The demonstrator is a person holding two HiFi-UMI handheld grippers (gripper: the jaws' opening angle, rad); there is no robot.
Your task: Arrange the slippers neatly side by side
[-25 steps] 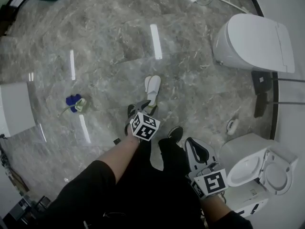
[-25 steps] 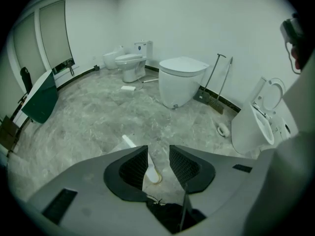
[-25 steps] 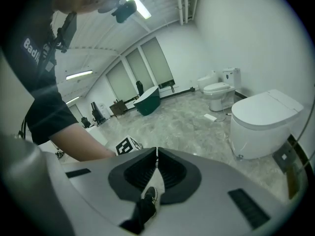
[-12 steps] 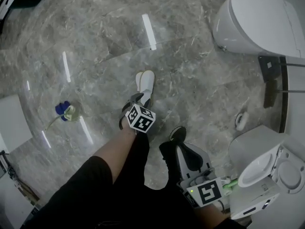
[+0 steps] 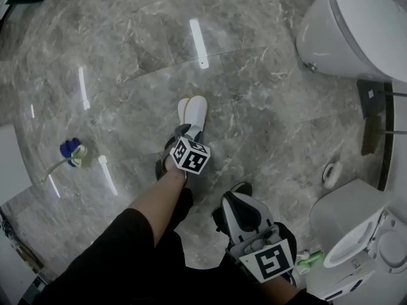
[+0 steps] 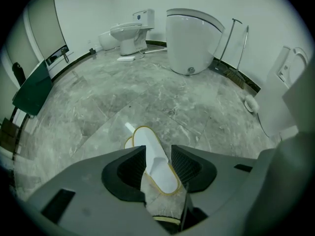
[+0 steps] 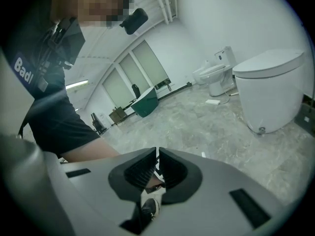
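Lying on the grey marble floor (image 5: 127, 56), the two white slippers (image 5: 193, 112) sit one partly over the other, toes pointing away from the person. In the left gripper view the top slipper (image 6: 151, 154) shows its yellow-trimmed edge all round, and only a thin sliver of the lower slipper (image 6: 129, 142) peeks out at its left side.

The left gripper (image 5: 189, 133) is down at the heel end. Its jaws are opening, with the top slipper's heel part between the two ribbed pads (image 6: 133, 166); the pads flank its edges and do not squeeze it. The right gripper (image 5: 238, 203) is held back near the person's black shoe (image 5: 241, 187), well apart from the slippers. Its fingers (image 7: 140, 173) are pressed almost together, leaving just a narrow slit with nothing in it.

Bare floor runs out ahead of the slippers and to both sides. A large white toilet (image 5: 356, 30) stands well apart at the upper right, near the wall edge, and a second toilet (image 5: 350, 234) sits at the lower right beside the right gripper. A small blue and pale item (image 5: 71, 152) lies well off to the left. A dark green bin (image 6: 32, 90) stands along the curved wall on the left.
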